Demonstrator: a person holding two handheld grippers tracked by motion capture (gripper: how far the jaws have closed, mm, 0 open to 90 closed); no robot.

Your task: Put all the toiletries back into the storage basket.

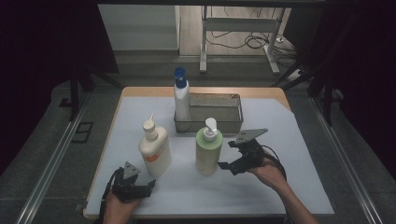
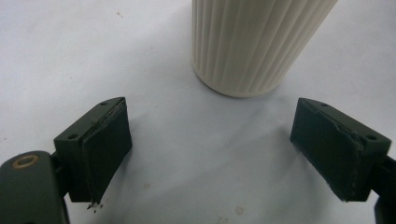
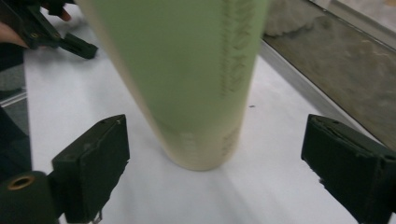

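Note:
A green pump bottle stands upright in the middle of the white table cover; in the right gripper view its body rises just ahead of the jaws. My right gripper is open beside its right side, not touching. A cream bottle with an orange label stands to the left; its ribbed base sits just beyond my left gripper. In the high view the left gripper is open near the table's front edge. A white bottle with a blue cap stands in a metal basket.
The white cover spreads over a wooden table with bare room at the right and front. Metal rails run along both sides on the floor. A desk frame and cables lie beyond the far edge.

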